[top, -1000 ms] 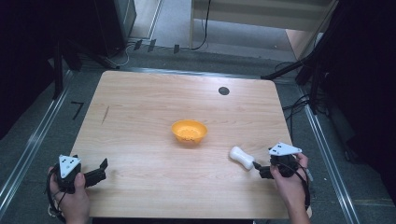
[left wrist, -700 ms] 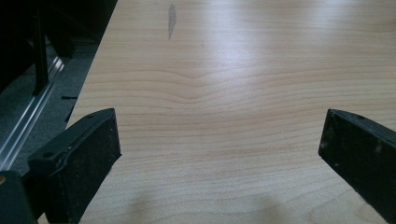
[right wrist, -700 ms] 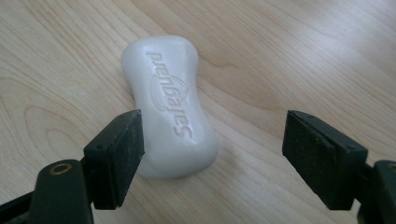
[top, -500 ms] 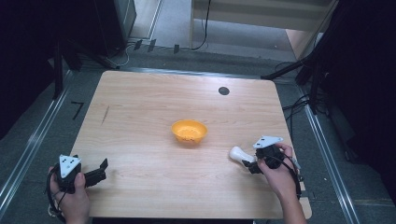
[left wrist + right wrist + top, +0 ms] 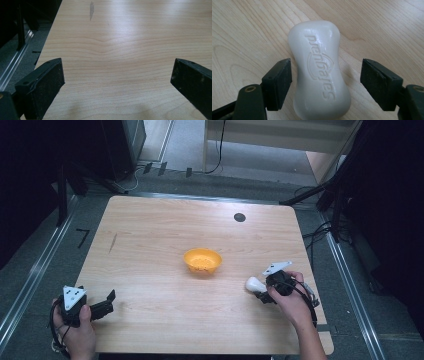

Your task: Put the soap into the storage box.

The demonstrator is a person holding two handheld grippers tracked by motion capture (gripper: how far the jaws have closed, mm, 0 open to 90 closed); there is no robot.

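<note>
1 white soap bar lies flat on the wooden surface, near its right edge, embossed lettering facing up. Shape: rounded ends, narrowed waist. Judged stiff and fairly light, with a smooth, glossy skin that will likely be slippery and could squirt out under a hard pinch; corners may dent if dropped.

Right tool straddles the bar: jaws have just been closing, bar between them, left pad close to touching its side, right pad apart from it with a clear gap. Not clamped yet. Best hold looks like the waist, pads square on the 2 long sides, where the narrowing should resist sliding lengthwise. Firm, moderate squeeze advised.

Orange bowl sits near the middle of the surface, apart from the bar, to its left in the high view.

Left tool hovers low at the near-left corner, jaws wide apart, nothing between them.
</note>
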